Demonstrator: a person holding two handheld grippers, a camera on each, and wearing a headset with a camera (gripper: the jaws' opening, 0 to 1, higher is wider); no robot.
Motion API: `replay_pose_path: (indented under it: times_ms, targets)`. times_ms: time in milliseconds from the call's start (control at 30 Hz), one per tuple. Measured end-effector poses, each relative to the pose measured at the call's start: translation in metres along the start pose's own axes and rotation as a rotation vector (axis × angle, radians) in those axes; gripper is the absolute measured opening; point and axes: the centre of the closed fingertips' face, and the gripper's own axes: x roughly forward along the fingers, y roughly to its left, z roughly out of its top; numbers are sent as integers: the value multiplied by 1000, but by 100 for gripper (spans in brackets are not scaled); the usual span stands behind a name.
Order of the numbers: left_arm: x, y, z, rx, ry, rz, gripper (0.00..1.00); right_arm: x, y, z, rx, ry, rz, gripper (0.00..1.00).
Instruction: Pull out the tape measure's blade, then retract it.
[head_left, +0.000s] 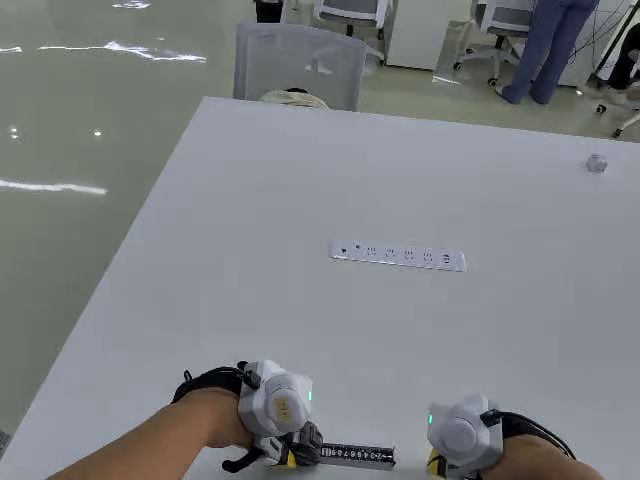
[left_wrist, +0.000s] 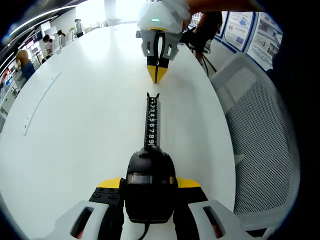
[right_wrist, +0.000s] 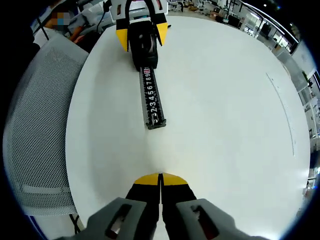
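Grips the tape measure (left_wrist: 150, 195) at the near tabletop (head_left: 300, 200) edge, left tongs (left_wrist: 149, 183) clamped on its case. Shows the blade (left_wrist: 151, 122) partly out, flat, tip free. Holds the right tongs (right_wrist: 160, 180) pressed together, empty, apart from that tip. Risks a whipping, skewed rewind if released unguided.

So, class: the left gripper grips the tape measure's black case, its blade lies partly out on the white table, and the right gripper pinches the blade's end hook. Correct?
One slip: the right gripper pinches nothing. The right gripper view shows its jaws shut and empty, with bare table between them and the end hook. The rest stands.
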Motion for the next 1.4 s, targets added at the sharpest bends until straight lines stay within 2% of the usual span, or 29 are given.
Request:
replay_pose_path:
  times_ms: [67, 100, 133, 167, 200, 233, 300, 367, 433, 600, 700, 767, 833, 867, 933, 1000, 1067, 1100, 1167, 1300, 1367, 1400]
  targets:
    - [0, 0, 0, 4, -3, -2, 35, 2, 1, 7, -19, -6, -9, 0]
    - [0, 0, 0, 2, -4, -1, 35, 3, 1, 13, 1, -33, -10, 0]
    - [0, 0, 0, 2, -5, -1, 35, 4, 4, 20, 34, -61, 5, 4]
    - [0, 0, 0, 1, -4, -2, 35, 5, 0, 31, 64, -93, -10, 12]
    - [0, 0, 0, 1, -4, -4, 35, 6, -1, 37, 63, -99, -5, 18]
    - [0, 0, 0, 2, -5, -5, 35, 5, -2, 41, 56, -97, -5, 20]
    - [0, 0, 0, 1, -7, -5, 35, 4, -3, 59, 21, -124, -24, 21]
    - [0, 0, 0, -1, -10, -4, 35, 6, -3, 72, 14, -127, -30, 31]
    - [-1, 0, 1, 0, -14, -3, 35, 11, -3, 83, -20, -129, -34, 38]
    - [-1, 1, 1, 0, -20, -2, 35, 22, -1, 100, -73, -114, -38, 27]
    - [-2, 1, 2, -1, -24, -1, 35, 28, -2, 102, -73, -105, -36, 27]
    - [-2, 1, 2, -2, -27, -2, 35, 31, -6, 95, -95, -65, -54, 24]
    - [-2, 0, 2, -2, -27, -1, 35, 34, -6, 90, -88, -47, -48, 25]
    - [-2, 1, 2, -2, -28, -1, 35, 32, -5, 92, -74, -70, -31, 23]
    - [-2, 0, 2, -5, -31, 0, 35, 32, -6, 90, -52, -66, -30, 23]
    - [-2, 1, 2, -8, -33, 0, 35, 34, 1, 90, -82, -68, -3, 17]
    - [-2, 1, 2, -6, -32, -2, 35, 34, 2, 91, -95, -64, -5, 15]
    - [-2, 0, 2, -6, -31, -3, 35, 34, 1, 92, -58, -65, 2, 16]
    - [-2, 0, 2, -3, -29, -4, 35, 34, 2, 93, -44, -74, 10, 16]
    - [-2, 0, 2, -3, -29, -1, 35, 36, 5, 97, -88, -75, 4, 15]
    - [-2, 0, 2, -6, -33, -2, 35, 36, 5, 97, -92, -46, 4, 13]
    - [-2, 0, 2, -4, -32, -2, 35, 35, 5, 95, -153, -26, 2, 12]
